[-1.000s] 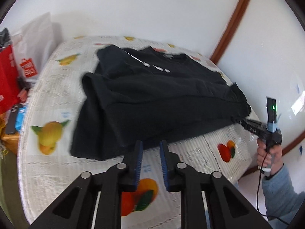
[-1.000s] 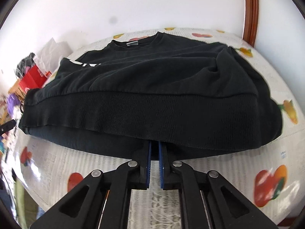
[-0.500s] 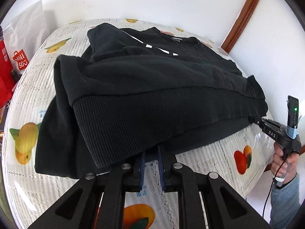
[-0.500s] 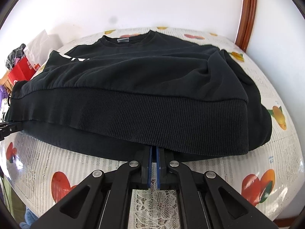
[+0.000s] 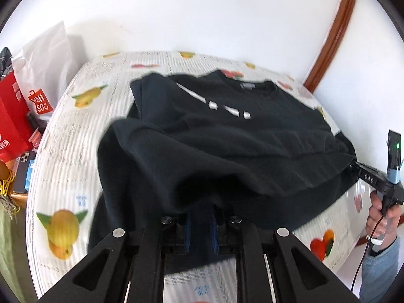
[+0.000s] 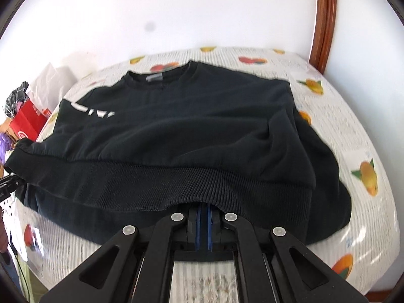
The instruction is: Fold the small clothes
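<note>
A black sweatshirt [image 5: 227, 136] with white chest marks lies collar-far on the fruit-print tablecloth [image 5: 75, 131]. Its ribbed bottom hem [image 6: 176, 184] is lifted off the table. My left gripper [image 5: 200, 212] is shut on the hem at one corner; the cloth drapes over its fingertips. My right gripper [image 6: 202, 209] is shut on the hem at the other corner, and it shows in the left wrist view [image 5: 363, 174] at the far right, held by a hand. The sweatshirt also fills the right wrist view [image 6: 192, 131].
A red shopping bag [image 5: 12, 116] and a white plastic bag [image 5: 45, 58] stand left of the table, with a phone [image 5: 22, 174] below them. A white wall and a brown wooden frame [image 5: 333, 32] lie behind. The table edge curves close on the right.
Both grippers have lifted the hem and carried it forward over the shirt toward the collar. The left gripper, open a second ago, has shut on the hem.
</note>
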